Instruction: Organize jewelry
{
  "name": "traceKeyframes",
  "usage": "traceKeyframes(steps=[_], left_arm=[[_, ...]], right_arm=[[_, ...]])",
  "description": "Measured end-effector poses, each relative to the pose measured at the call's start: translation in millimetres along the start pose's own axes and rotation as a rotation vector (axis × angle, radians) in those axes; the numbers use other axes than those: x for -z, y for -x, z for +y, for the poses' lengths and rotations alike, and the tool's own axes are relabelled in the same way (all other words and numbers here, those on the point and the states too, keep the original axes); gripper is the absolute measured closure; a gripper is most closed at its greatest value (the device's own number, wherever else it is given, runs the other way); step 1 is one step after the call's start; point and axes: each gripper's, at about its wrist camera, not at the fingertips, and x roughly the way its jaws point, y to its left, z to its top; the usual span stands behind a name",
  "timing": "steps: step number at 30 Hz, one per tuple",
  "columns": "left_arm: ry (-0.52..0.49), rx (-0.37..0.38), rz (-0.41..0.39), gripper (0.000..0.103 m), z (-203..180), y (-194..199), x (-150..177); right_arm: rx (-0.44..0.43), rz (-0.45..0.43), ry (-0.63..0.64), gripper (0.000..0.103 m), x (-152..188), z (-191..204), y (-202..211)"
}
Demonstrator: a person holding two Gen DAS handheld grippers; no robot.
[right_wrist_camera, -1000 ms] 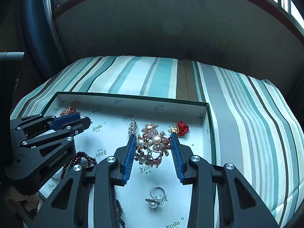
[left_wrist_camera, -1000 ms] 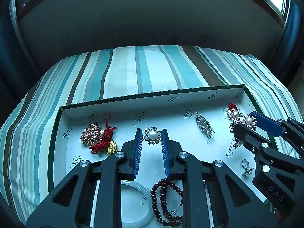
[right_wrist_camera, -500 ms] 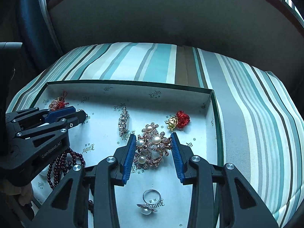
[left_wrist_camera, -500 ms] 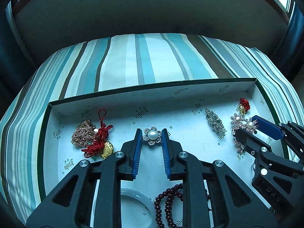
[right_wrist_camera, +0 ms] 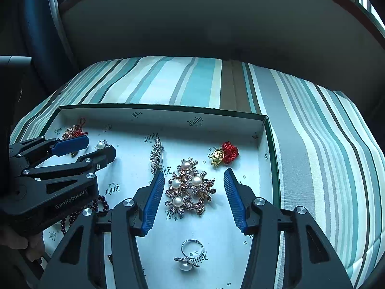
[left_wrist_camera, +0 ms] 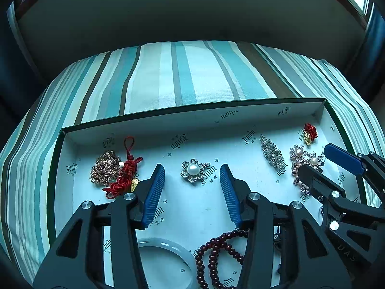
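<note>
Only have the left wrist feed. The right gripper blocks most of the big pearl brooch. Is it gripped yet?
Observer: No. The right gripper is open, one finger on each side of the pearl brooch, with bare box floor showing in both gaps.
Operator: Anything under that gripper I can't see?
Observer: A pearl ring lies on the box floor between the finger bases, on the near side of the brooch and apart from it.
Operator: Room to the right of the brooch?
Observer: Yes, the box wall stands clear beyond the right finger.
</note>
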Motion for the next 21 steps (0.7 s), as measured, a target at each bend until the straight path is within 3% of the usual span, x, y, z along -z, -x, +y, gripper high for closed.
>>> traceKeyframes(steps=[5, 9, 21], left_arm=[[0.011, -0.025, -0.041, 0.029, 3, 8, 1], [0.032, -0.049, -0.081, 0.022, 7, 17, 3], [0.034, -0.114, -0.165, 0.016, 12, 71, 35]], right_arm=[[0.007, -0.015, -0.015, 0.033, 1, -1, 4], [0.016, -0.028, -0.026, 0.03, 1, -1, 10], [0.019, -0.08, -0.082, 0.028, 21, 8, 45]])
